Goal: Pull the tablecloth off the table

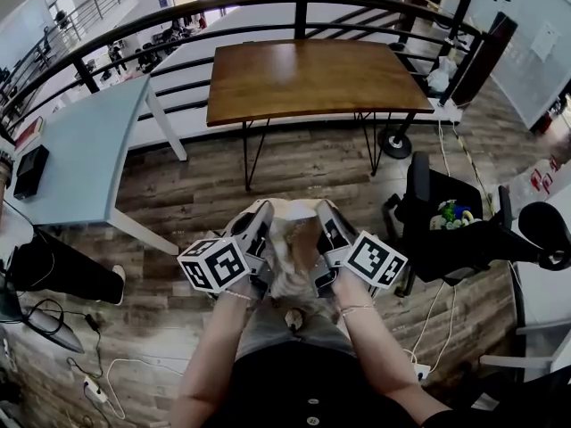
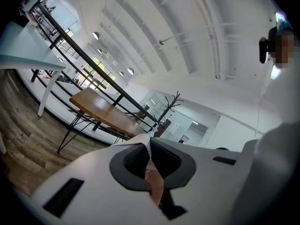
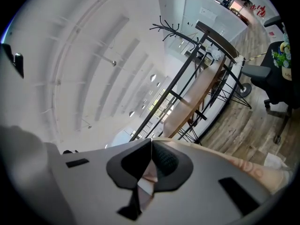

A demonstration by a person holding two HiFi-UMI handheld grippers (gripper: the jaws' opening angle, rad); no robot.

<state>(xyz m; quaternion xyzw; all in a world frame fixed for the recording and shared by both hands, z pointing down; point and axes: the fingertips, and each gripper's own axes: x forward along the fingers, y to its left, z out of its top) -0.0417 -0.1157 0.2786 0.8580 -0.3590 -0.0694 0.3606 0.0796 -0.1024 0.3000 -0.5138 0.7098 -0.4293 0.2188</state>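
The tablecloth (image 1: 291, 250) is a pale crumpled bundle held close in front of the person's body, between the two grippers. My left gripper (image 1: 262, 209) and right gripper (image 1: 322, 207) point away from the body, each shut on a fold of the cloth. In the left gripper view the jaws (image 2: 150, 142) meet with a strip of cloth (image 2: 155, 182) pinched between the pads. The right gripper view shows my gripper (image 3: 151, 142) the same way, clamping cloth (image 3: 148, 176). The wooden table (image 1: 312, 74) stands bare ahead, also seen as the table (image 2: 101, 111) and the table (image 3: 197, 97).
A pale blue table (image 1: 80, 150) stands at the left and a black chair (image 1: 446, 230) at the right. A dark railing (image 1: 268, 7) runs behind the wooden table. Cables (image 1: 89, 382) lie on the wood floor at lower left.
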